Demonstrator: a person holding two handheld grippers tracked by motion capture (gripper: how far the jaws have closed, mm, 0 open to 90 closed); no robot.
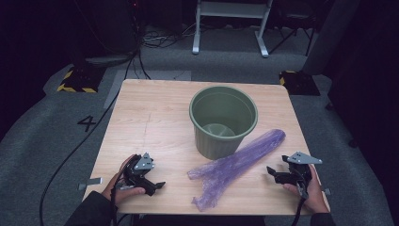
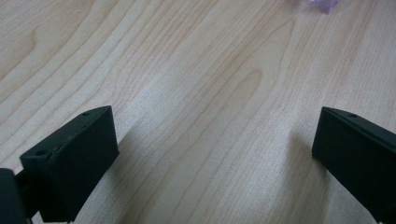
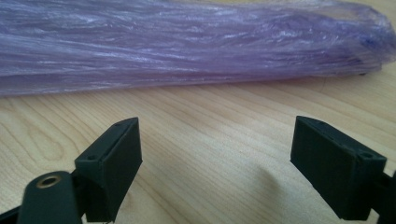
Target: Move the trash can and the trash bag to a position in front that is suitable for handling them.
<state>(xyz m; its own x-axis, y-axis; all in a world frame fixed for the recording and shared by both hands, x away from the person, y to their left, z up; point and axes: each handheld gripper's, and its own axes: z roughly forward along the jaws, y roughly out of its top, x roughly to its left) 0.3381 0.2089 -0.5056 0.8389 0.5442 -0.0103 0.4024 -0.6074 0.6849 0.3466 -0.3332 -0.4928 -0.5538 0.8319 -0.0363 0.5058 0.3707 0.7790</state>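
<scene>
Status at this frame: basically nothing was done yet. The purple bag point(image 1: 236, 164) lay flat and bunched on the table point(image 1: 150, 117), stretched diagonally from just beside the right of the bin point(image 1: 223, 120) down toward the near edge, its lower end splayed. Its upper stretch ran close by the bin's base; I couldn't tell if they touched. The bin stood upright at mid-table, unlined, with nothing over the rim.

Left gripper point(image 1: 151, 181): rested near the table's near-left corner, jaws spread wide, nothing between them. The left gripper view had bare wood between the jaws and just a sliver of bag at the top edge point(image 2: 322, 4), so it was well apart from the bag.

Right gripper point(image 1: 277, 175): rested at the near-right, pointed at the bag, jaws spread, nothing pinched. In the right gripper view the bag point(image 3: 187, 46) ran across just ahead of the jaws, with a strip of bare wood in between, so no contact.

My read: the job looked like lining the bin with the bag, and it sat at the start. Left to do, as I judged it: grab the bag, find and open its mouth, get it into the bin, fold the edge over the rim. The right gripper was nearer to the bag.
</scene>
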